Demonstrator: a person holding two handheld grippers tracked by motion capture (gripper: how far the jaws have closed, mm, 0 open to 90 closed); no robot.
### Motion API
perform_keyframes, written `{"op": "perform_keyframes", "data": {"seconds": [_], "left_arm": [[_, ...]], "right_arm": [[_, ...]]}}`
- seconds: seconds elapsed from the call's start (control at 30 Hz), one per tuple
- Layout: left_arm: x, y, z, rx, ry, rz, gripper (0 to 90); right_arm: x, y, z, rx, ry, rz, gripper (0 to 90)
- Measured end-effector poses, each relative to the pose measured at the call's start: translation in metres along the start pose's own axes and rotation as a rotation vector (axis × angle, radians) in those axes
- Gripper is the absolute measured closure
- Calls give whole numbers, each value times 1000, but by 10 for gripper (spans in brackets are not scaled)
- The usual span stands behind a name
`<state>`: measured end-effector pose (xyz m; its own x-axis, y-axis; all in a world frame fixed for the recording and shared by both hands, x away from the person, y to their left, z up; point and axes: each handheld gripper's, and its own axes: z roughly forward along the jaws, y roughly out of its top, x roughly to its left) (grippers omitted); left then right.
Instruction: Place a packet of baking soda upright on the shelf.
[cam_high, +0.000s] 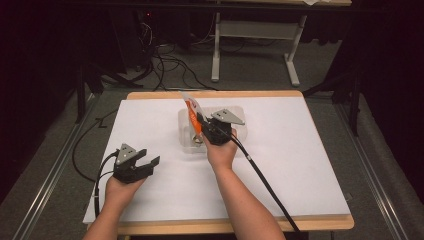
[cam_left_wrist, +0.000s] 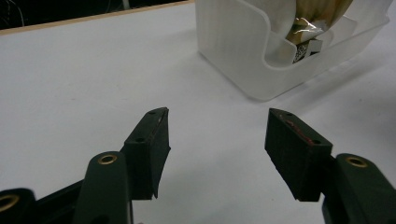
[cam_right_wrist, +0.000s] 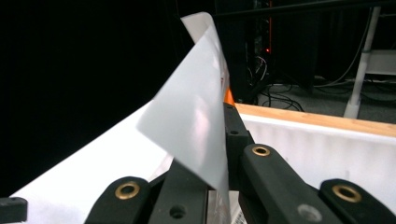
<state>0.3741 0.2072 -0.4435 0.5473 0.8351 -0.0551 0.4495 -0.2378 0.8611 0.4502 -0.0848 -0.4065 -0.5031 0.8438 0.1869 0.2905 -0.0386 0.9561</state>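
Nearest the desk's (cam_high: 300, 165) front-left corner, left tool (cam_high: 147, 165) gapes empty; right tool (cam_high: 200, 121), clamped on an upright orange-and-white flat packet (cam_high: 191, 110), hangs over the translucent plastic bin (cam_high: 237, 135) mid-desk.

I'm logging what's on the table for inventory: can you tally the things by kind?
Clear plastic bin: 1
Orange-and-white packet, held above the bin: 1
Small packaged item inside the bin: 1
Handheld grippers, left gripper and right gripper: 2
Total: 5

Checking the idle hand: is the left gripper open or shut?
Open: the left gripper shows its jaws spread wide, white table between them, nothing held.
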Motion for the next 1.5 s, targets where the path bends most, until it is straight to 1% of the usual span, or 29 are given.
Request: {"op": "perform_keyframes", "data": {"seconds": [0.1, 0.13, 0.23, 0.3, 0.33, 0.37, 0.4, 0.47, 0.5, 0.53, 0.63, 0.8, 0.9, 1.07, 1.2, 1.23, 1.33, 1.43, 1.5], "left_arm": [[0, 0, 0, 1, 0, -1, 404], [0, 0, 0, 0, 1, -1, 404], [0, 0, 0, 1, 1, 0, 404], [0, 0, 0, 2, 1, 1, 404], [0, 0, 0, 2, 1, 1, 404], [0, 0, 0, 2, 1, 1, 404], [-1, 0, 0, 1, 1, 2, 404], [-1, 0, 0, 2, 1, 1, 404], [0, 0, 0, 3, 1, 1, 404], [0, 0, 0, 3, 1, 0, 404], [0, 0, 0, 5, 0, 1, 404], [0, 0, 0, 2, 1, 0, 404], [0, 0, 0, 4, 0, 0, 404], [-1, 0, 1, 6, -1, 5, 404], [-1, 0, 1, 6, 0, 4, 404], [-1, 0, 1, 6, 0, 4, 404], [-1, 1, 1, 6, 0, 4, 404], [-1, 1, 1, 5, 1, 6, 404], [-1, 1, 1, 4, 2, 6, 404]], "right_arm": [[-1, -1, -3, -3, -1, 7, 890], [-1, 0, -4, -8, 5, 12, 863], [2, 1, -6, -8, 33, 8, 739], [4, 1, -7, 5, 25, -1, 723], [4, 0, -6, 21, 25, 3, 715], [4, -1, -6, 30, 25, 4, 728], [4, -2, -6, 39, 20, 2, 760], [4, -5, -4, 62, 18, 1, 852], [4, -6, -4, 69, 12, -8, 897], [4, -7, -3, 81, 19, -13, 900], [8, -11, -1, 86, 32, -27, 900], [15, -18, 1, 91, 34, -38, 900], [16, -24, 1, 93, 33, -45, 900], [18, -34, 0, 114, 34, -55, 898], [17, -34, -3, 113, 30, -54, 891], [17, -33, -4, 110, 29, -54, 882], [15, -28, -7, 100, 29, -52, 807], [14, -22, -11, 85, 32, -44, 691], [14, -18, -13, 81, 25, -41, 609]]}}
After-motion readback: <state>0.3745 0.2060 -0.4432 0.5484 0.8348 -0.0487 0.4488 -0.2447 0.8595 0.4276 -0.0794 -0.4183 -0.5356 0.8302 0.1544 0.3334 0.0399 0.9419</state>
